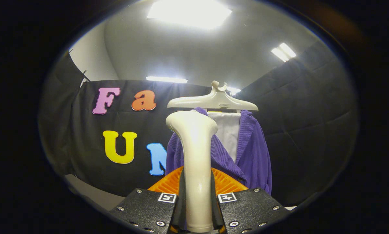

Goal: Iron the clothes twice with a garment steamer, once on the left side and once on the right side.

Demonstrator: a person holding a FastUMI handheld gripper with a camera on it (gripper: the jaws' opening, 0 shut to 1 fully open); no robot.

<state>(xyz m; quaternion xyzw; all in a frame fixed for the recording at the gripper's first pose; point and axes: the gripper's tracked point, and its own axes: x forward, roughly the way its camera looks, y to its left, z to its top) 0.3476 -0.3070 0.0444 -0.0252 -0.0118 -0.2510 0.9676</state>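
Observation:
A cream garment steamer (196,156) stands upright between my fingers, its handle clamped in my gripper (197,191) and its wide head raised ahead of me. Beyond the steamer head hangs a purple ribbed garment (251,152) over a white inner layer (228,130), on a pale plastic hanger (214,100). The steamer head sits in front of the garment's left shoulder and hides part of that side. Whether the head touches the cloth cannot be told.
Black cloth walls (311,123) close the booth behind and to the right of the garment. A pale floor or table strip (94,193) shows low on the left. Ceiling lights (188,11) glare overhead.

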